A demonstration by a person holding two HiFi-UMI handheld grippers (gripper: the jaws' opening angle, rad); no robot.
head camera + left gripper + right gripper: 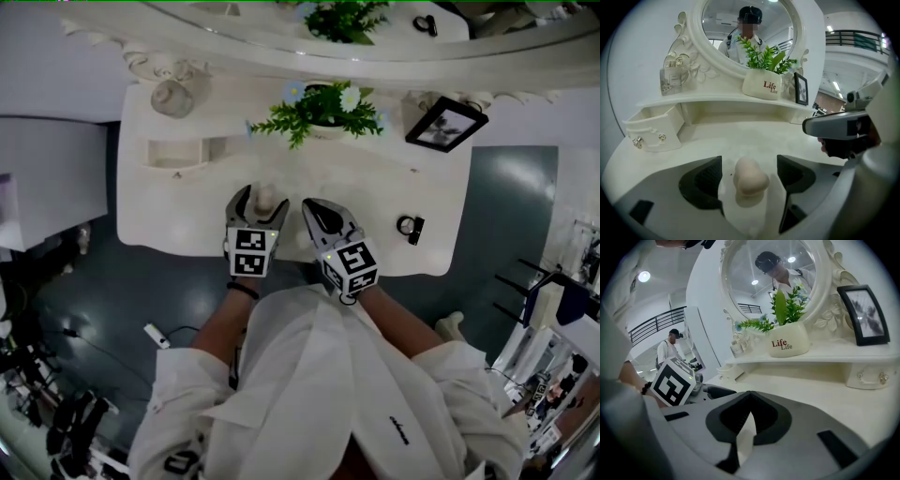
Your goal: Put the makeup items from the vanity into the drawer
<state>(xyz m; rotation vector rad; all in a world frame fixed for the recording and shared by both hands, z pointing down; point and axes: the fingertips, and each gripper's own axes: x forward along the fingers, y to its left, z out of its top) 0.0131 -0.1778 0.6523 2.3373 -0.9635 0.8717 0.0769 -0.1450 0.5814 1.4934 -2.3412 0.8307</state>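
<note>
The white vanity (380, 183) fills the middle of the head view, and its small open drawer (649, 132) sits at the back left, under the shelf that carries a perfume bottle (670, 79) and a plant pot (764, 86). The left gripper (262, 199) rests at the front edge with its jaws spread wide. A beige makeup sponge (750, 180) stands upright on the top between them, straight ahead, with a gap on each side, so it is framed but not gripped. From there the drawer lies forward and to the left across bare tabletop, with nothing in the path. The right gripper (748, 399) is just beside the left one, jaws pressed together and empty. It is the nearer one to a small black ringed item (410, 226) well off to the right near the front edge.
</note>
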